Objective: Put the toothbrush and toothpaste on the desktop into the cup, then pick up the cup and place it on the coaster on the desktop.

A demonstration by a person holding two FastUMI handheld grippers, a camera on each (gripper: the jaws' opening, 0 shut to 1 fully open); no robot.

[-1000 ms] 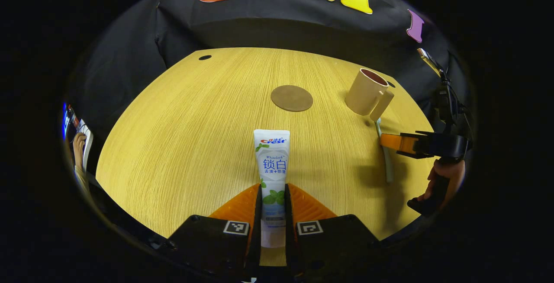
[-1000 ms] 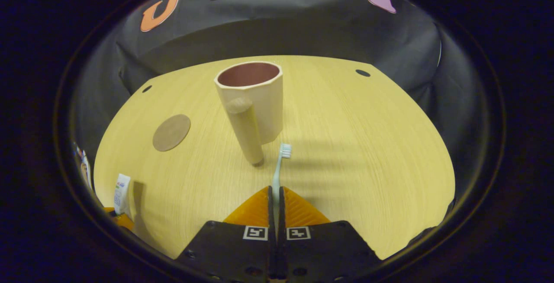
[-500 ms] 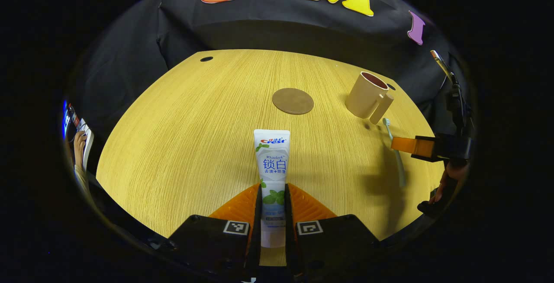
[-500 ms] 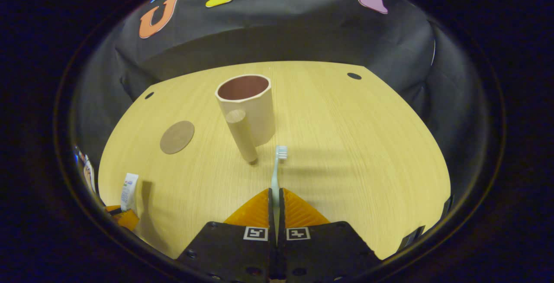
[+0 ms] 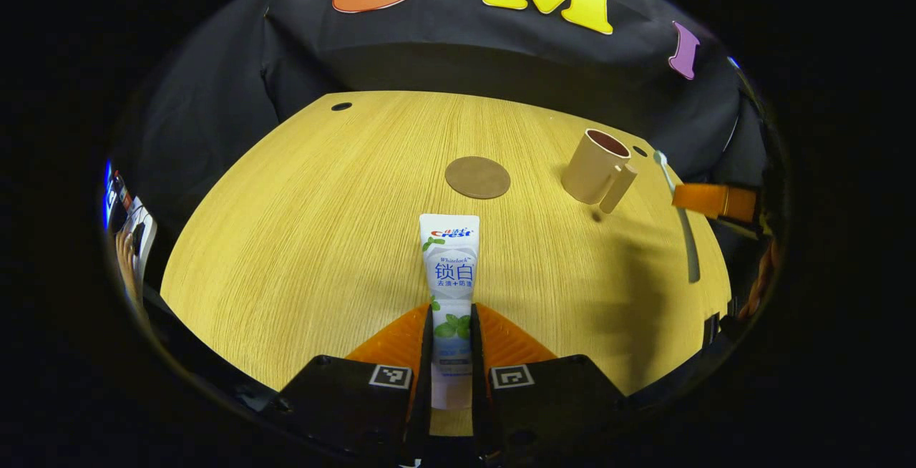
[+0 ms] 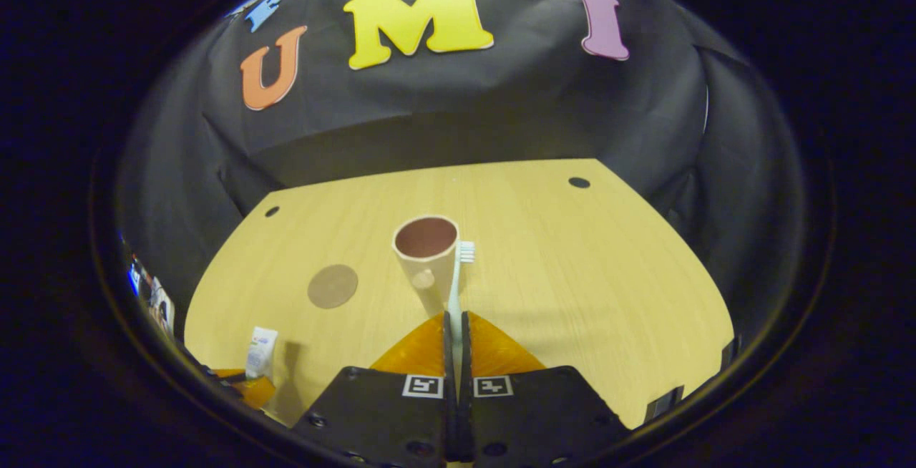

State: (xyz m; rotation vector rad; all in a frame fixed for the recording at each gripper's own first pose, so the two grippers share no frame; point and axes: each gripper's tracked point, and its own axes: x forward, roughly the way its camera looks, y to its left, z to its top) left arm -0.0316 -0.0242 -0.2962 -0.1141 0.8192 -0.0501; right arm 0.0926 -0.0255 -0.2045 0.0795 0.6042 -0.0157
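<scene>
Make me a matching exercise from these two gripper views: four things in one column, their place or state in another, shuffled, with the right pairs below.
Things:
1. white toothpaste tube
2. pale green toothbrush
3. beige cup with a handle
4. round brown coaster

States:
A. lying flat on the wooden desktop, nothing on it
B. clamped between the right gripper's fingers
C. standing upright on the desktop, nothing inside it
D. clamped between the left gripper's fingers

Pairs: 1-D, 2-B, 3-C, 4-A

The toothpaste's (image 5: pixel 451 289) cap end is hidden between the fingers (image 5: pixel 396 343); the toothbrush's (image 6: pixel 455 289) handle likewise.
</scene>
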